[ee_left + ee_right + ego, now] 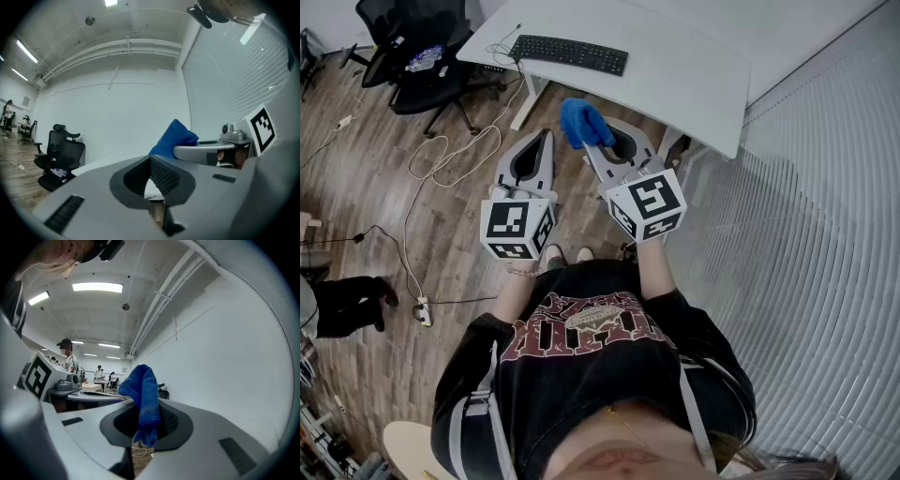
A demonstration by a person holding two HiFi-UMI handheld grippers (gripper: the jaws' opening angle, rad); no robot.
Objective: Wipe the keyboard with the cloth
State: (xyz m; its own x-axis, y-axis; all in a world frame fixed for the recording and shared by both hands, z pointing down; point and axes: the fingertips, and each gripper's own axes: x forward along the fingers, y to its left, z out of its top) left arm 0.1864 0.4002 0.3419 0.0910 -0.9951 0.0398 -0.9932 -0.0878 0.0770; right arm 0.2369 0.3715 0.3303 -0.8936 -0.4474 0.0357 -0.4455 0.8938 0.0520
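Wooden floor (384, 216) runs under a white counter (675, 66), where the black keyboard (569, 53) lies well apart from both tools. The right gripper (598, 142) has its jaws pinched on the blue cloth (584, 122), short of the counter. The left gripper (547, 136) has its jaws together, empty. By my reckoning, the cloth is in hand but wiping hasn't begun.

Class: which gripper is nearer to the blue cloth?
Right. The right gripper is shut on the blue cloth, which sticks out past its jaws. The left gripper, shut and empty, sits to the cloth's left, apart from it.
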